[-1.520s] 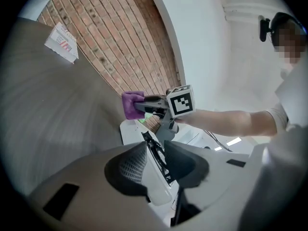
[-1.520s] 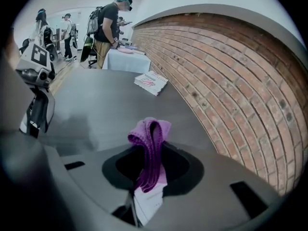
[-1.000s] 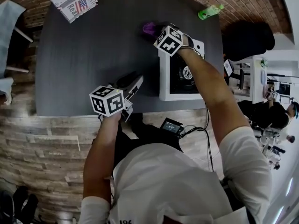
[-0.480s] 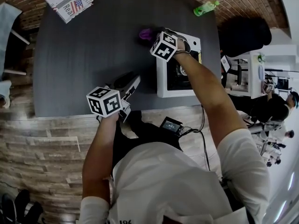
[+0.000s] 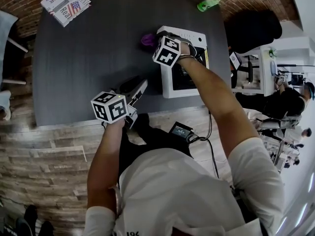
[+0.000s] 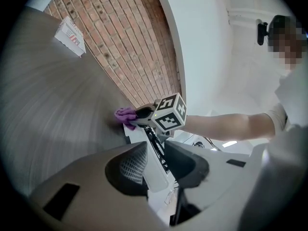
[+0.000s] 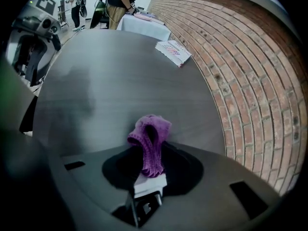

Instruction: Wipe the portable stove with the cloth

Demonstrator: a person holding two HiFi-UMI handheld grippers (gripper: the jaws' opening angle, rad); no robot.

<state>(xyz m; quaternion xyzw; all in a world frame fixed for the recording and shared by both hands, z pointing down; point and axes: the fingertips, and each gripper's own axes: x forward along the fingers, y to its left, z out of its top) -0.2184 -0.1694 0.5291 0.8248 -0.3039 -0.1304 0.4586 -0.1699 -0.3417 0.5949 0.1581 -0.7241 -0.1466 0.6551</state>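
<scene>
A dark tabletop (image 5: 88,58) stands against a brick wall (image 7: 250,81). A folded newspaper (image 5: 65,3) lies at its far left corner, and a green bottle (image 5: 210,2) lies near the far right edge, well apart from it. A small black box (image 5: 180,131) with cables shows just off the near edge, over the wooden floor (image 5: 49,151).

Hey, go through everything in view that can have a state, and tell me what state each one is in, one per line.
Right tongs: shut on the cloth.
Cloth: bunched up, pinched in the right tongs.
Left tongs: open, holding nothing.
Portable stove: upright on the table.
Green bottle: lying on its side at the table's far edge.
Newspaper: folded, lying flat at the far left corner.
</scene>
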